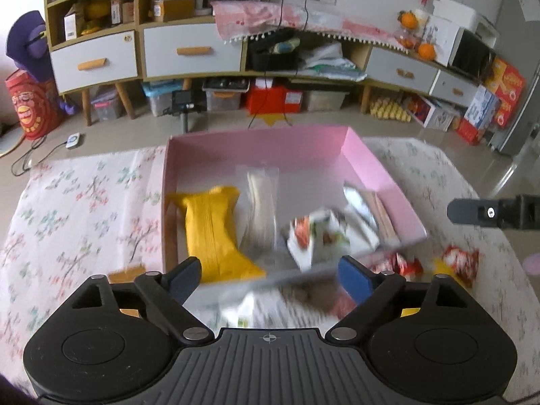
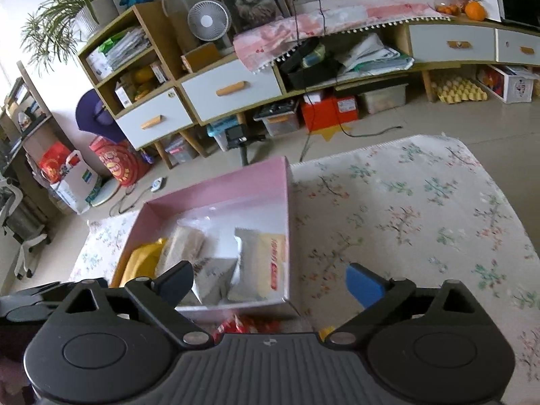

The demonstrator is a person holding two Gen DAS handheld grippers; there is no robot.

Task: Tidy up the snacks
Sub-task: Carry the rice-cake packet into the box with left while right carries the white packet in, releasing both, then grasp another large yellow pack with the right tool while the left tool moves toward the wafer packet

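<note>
- The left gripper stands wide open above the near edge of the pink box, holding nothing — its pads clear of every packet.
- The right gripper is spread wide too and empty, over the box's near right corner.
- In the box lie a yellow pack, a clear bag, and a white pack that looks blurred and tilted; it may settle half on the silver packs rather than flat, and later packets could then slide off or ride over the wall.
- Red snacks sit on the cloth just outside the near wall, with more packets, blurred, under the left gripper. A reach for these so close to the wall could knock or drag the light box.
- Both grippers work the same corner — a shared reach there risks a clash.
- Thin crinkly wrappers may slip from a shallow pinch.
</note>
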